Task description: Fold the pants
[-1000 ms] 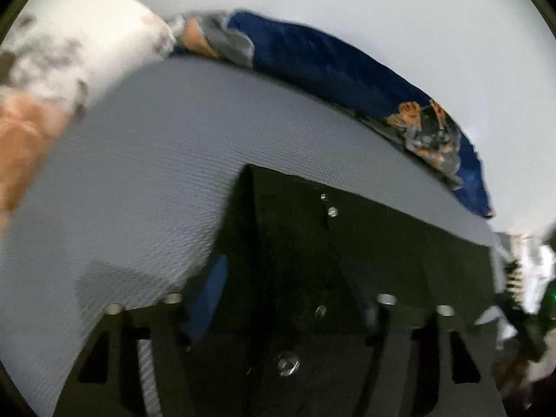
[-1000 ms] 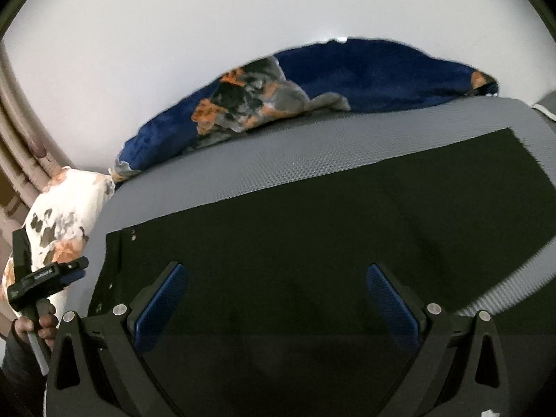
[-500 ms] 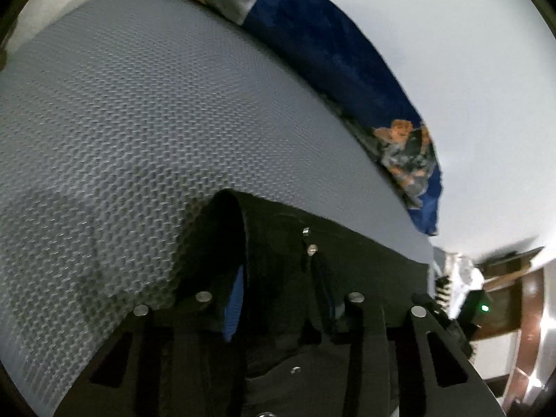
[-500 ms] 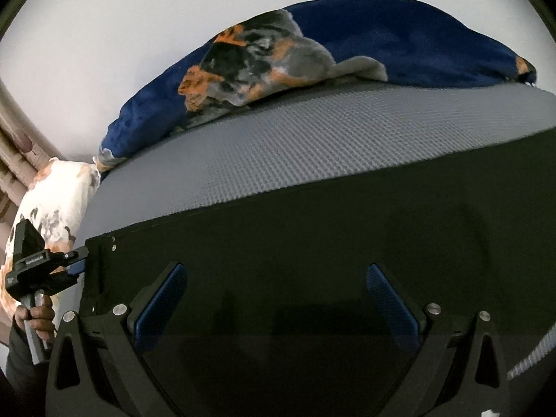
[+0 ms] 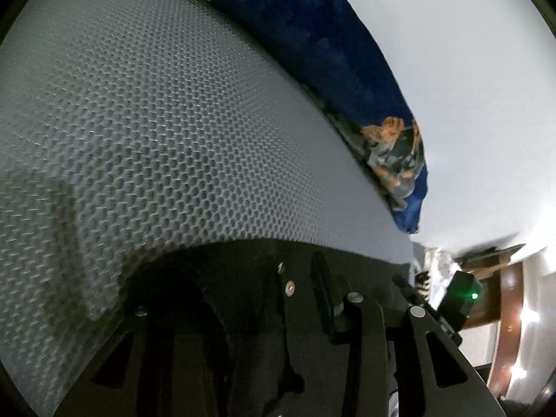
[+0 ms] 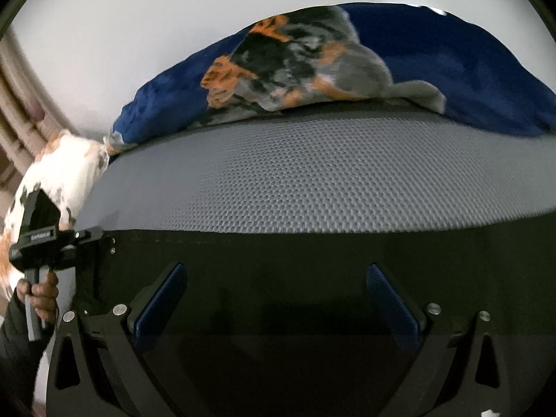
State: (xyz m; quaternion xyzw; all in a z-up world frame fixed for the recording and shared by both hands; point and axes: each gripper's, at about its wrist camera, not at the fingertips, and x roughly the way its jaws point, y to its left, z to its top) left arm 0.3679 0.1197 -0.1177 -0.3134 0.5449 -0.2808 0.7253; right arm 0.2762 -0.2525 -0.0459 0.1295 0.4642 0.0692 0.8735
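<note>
Black pants [image 6: 295,271] could slip: our left gripper [image 5: 278,299] pinches one corner, our right gripper [image 6: 274,295] hovers with fingers spread.

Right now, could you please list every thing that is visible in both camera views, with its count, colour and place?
pants: one, black, flat on the mattress, waist corner with metal studs in the left gripper.
mattress: one, grey honeycomb mesh, under the pants.
blanket: one, dark blue with orange and grey print, along the far edge by the wall.
pillow: one, white with orange and dark blotches, far left in the right wrist view.
wall: white, behind the bed.
left gripper: black, closed on the pants corner.
right gripper: black with blue pads, open above the pants.
</note>
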